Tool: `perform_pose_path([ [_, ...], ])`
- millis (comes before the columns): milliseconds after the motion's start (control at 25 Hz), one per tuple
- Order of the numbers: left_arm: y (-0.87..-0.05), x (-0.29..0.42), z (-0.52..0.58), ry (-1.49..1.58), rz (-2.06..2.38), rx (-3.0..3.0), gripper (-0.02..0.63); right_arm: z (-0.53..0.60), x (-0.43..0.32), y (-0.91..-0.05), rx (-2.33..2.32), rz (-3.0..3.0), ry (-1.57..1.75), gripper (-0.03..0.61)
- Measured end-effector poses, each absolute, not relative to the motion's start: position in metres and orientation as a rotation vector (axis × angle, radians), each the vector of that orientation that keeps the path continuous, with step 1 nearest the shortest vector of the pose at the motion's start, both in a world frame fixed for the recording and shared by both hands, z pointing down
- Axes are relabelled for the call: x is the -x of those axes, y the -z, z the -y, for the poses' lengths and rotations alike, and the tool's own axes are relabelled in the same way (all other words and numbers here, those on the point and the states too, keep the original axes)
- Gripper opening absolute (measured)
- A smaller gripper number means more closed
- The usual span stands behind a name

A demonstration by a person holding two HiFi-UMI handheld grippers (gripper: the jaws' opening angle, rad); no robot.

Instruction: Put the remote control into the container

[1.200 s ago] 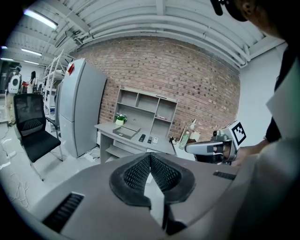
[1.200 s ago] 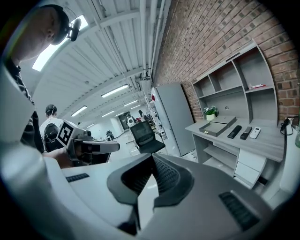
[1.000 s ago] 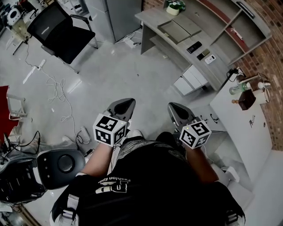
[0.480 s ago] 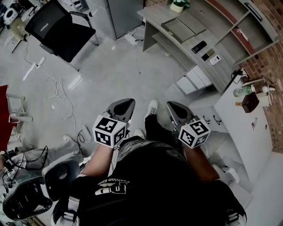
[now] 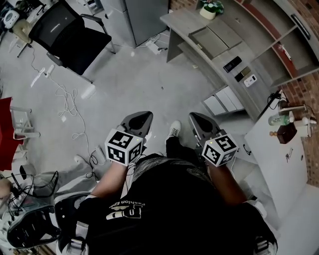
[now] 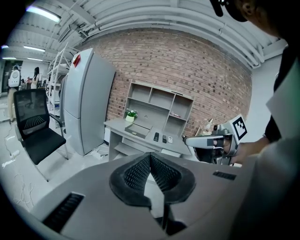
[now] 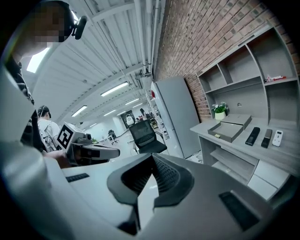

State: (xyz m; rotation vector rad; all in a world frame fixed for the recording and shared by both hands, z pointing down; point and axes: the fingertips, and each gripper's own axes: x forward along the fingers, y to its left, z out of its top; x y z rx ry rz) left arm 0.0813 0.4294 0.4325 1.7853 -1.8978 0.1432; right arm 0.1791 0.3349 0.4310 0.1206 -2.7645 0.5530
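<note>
Closer to the desk [image 5: 192, 22] now: the person has stepped forward, a white shoe [image 5: 174, 130] has come out between the two tools, and the desk has slid down and to the right in the head view since a second ago. Left gripper [image 5: 141, 118] and right gripper [image 5: 198, 122] ride side by side in front of the body, both aimed ahead and slightly down, both well short of the desk.

Fingers? On the left gripper [image 6: 150, 157] the ribbed pads meet at the tips, nothing between them. Same on the right gripper [image 7: 152, 158]: pads pressed together, empty.

Up on the desk top lies the black remote [image 5: 233, 64], flat, first in a short row with a dark remote [image 5: 242, 74] and a white remote [image 5: 250, 80]. Just beside that row, toward the potted plant [image 5: 212, 8], sits the container [image 5: 212, 41], a shallow grey tray. From the right gripper view the black remote [image 7: 252, 136] lies just right of the container [image 7: 229, 131], apart from it, not inside.

Off to the left stands a black office chair [image 5: 70, 35], with cables [image 5: 67, 102] trailing across the floor.
</note>
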Motion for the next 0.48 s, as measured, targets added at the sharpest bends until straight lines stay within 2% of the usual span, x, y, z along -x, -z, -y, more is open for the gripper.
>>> perform_pose_path([
  [480, -0.424, -0.023, -0.305, -0.153, 1.888, -1.786, 0.006, -0.208, -0.113, -0.431, -0.141, 2.751, -0.572, 0.008],
])
